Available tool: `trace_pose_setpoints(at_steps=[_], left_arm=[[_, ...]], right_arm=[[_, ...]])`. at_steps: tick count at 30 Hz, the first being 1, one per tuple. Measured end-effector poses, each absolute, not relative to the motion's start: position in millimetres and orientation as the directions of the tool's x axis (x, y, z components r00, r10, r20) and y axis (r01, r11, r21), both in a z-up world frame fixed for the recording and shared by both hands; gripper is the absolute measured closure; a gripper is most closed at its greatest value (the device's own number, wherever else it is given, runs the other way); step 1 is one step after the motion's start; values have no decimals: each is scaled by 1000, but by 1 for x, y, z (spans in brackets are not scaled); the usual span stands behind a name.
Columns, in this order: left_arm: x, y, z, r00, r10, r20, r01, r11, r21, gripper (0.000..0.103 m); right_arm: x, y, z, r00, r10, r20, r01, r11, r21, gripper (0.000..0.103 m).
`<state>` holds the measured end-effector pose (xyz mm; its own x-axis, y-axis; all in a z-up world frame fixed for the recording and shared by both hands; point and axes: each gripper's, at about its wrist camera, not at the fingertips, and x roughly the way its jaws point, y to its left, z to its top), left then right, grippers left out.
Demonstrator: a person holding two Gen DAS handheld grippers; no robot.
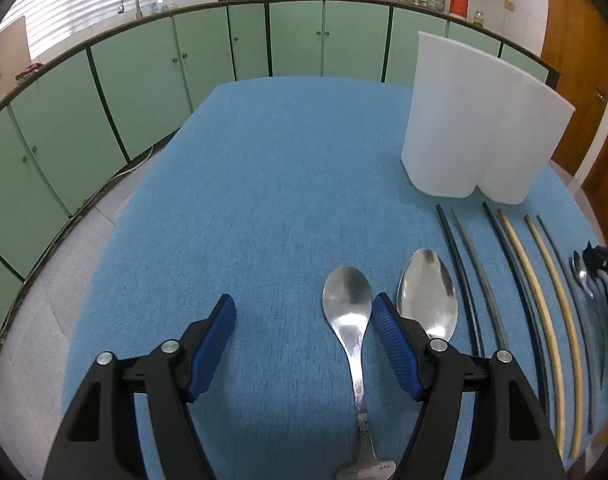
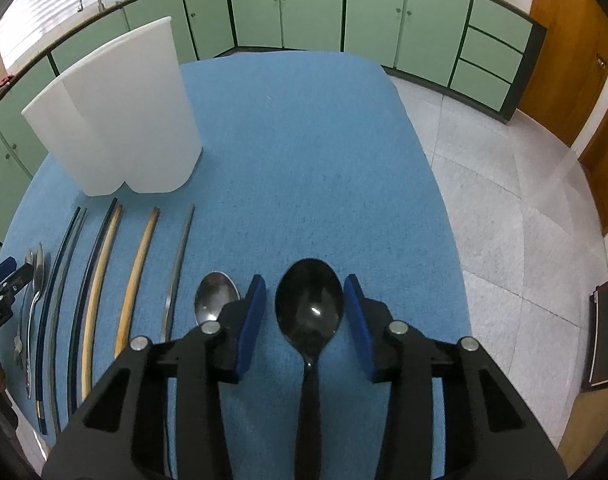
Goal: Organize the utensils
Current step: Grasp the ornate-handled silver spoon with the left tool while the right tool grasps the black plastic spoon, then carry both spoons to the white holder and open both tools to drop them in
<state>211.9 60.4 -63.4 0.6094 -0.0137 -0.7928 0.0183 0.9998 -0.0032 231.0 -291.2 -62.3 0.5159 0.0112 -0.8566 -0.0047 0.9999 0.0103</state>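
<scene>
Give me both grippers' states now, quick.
Left gripper: open, holding nothing; a metal spoon lies between its fingers.
Right gripper: open, straddling the black spoon, not gripping.

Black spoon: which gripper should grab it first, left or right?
Right. The right gripper is open with the black spoon already lying between its fingers. The left gripper is open over a steel spoon at the far end of the row.
</scene>
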Motion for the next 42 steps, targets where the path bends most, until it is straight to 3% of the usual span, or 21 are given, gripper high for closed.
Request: trace_pose_setpoints(at_steps=[11, 13, 18, 20, 28, 42], left_arm=[[237, 58, -68, 596, -19, -803, 23, 1000, -7, 33], [238, 59, -68, 597, -25, -802, 23, 1000, -14, 40], [234, 59, -68, 599, -78, -797, 46, 997, -63, 70], [234, 60, -69, 600, -99, -794, 56, 995, -81, 77], [215, 56, -61, 643, -144, -752, 87, 990, -115, 77], [171, 55, 1, 844, -165, -511, 120, 985, -121, 78]], right_arm=[[236, -289, -66, 507, 6, -862, -11, 1000, 1, 65], [236, -288, -66, 506, 5, -863, -13, 1000, -1, 65], [236, -286, -66, 502, 8, -865, -13, 1000, 1, 69], [236, -287, -66, 506, 5, -863, -17, 1000, -4, 69], [218, -289, -52, 565, 45, -824, -42, 999, 26, 69], [174, -286, 27, 777, 220, -589, -173, 975, 136, 69]])
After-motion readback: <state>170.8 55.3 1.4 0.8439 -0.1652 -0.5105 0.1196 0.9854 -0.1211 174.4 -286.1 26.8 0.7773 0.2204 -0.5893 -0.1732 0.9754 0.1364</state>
